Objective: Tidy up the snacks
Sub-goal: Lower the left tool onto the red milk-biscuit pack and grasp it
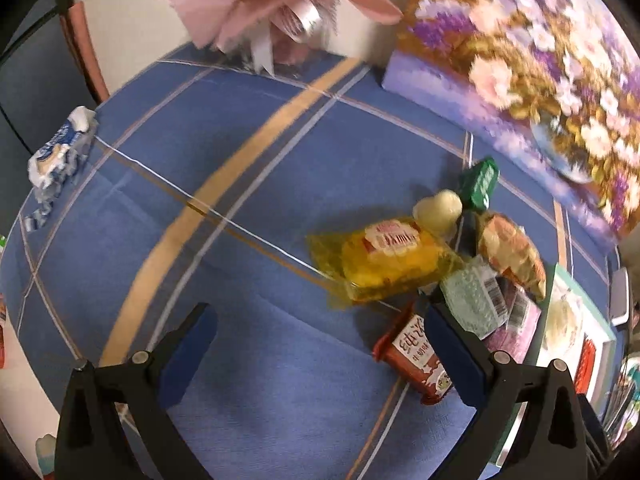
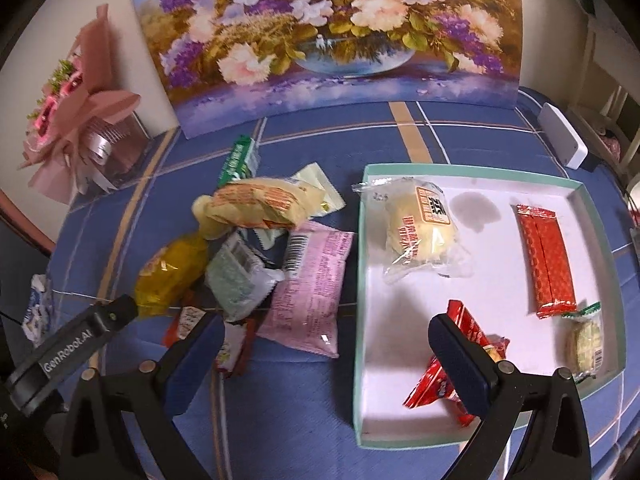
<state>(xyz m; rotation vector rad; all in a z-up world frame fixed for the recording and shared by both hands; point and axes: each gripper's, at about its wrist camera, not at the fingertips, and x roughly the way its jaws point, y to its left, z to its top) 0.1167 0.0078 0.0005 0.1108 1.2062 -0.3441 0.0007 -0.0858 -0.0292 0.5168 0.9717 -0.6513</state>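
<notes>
**Loose pile beside the tray, both grippers empty**

Blue plaid tablecloth (image 2: 296, 420) covers the table, with a flower painting (image 2: 328, 36) propped at the back. My right gripper (image 2: 326, 344) hangs with its fingers spread wide and nothing between them, above the near left wall of the shallow white cardboard tray with the teal rim (image 2: 472, 169). My left gripper (image 1: 320, 332) is likewise wide apart and empty, over bare cloth left of the tray.

Inside the tray lie a clear-wrapped pale bun (image 2: 416, 228), a flat red bar packet (image 2: 546, 256), a crinkled red wrapper (image 2: 440, 376) and a small green-sealed round cake (image 2: 584, 344).

Just left of the tray sits the unsorted pile: a flat pink plastic packet (image 2: 312, 280) nearest its wall, then a pale green packet (image 2: 238, 276), a yellow wrapped cake (image 1: 384, 260) and a cream-and-orange packet (image 2: 252, 204) on top.

These look light, soft and crushable, with slick film. I would pinch the pink packet by its crimped end seam, gently.
</notes>
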